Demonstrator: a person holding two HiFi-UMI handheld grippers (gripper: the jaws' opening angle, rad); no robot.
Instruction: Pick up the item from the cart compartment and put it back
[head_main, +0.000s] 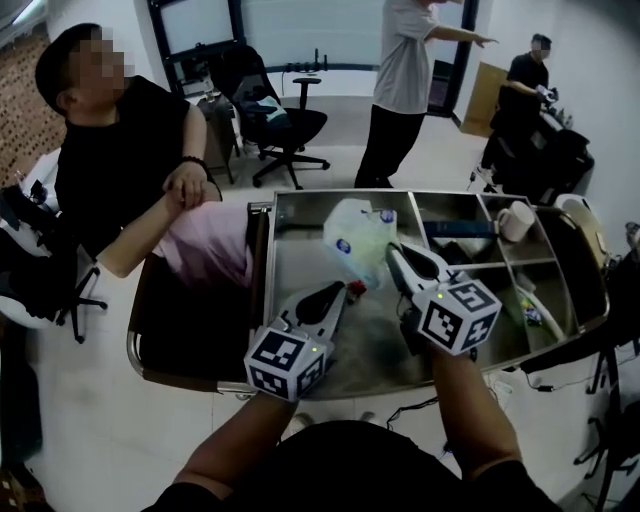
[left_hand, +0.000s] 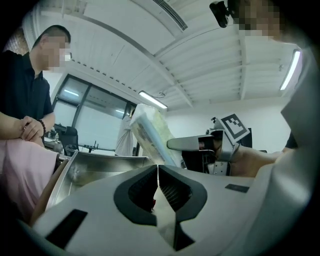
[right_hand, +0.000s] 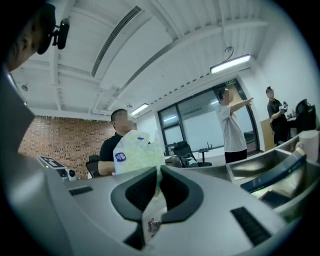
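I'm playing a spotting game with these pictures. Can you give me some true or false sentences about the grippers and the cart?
1. The right gripper pinches a plastic packet. True.
2. The plastic packet lies flat on the cart's floor. False: it is held up in the air over the steel cart.
3. The left gripper holds a cup. False: its jaws are shut on nothing.
4. A white mug sits in a compartment at the cart's right side. True.

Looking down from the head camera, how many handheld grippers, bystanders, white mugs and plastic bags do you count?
Handheld grippers with marker cubes: 2, left gripper and right gripper
Bystanders: 3, seated person in black, standing person in grey, far-right person in black
Mugs: 1, white mug
Bags: 1, translucent plastic bag with blue print
Total: 7
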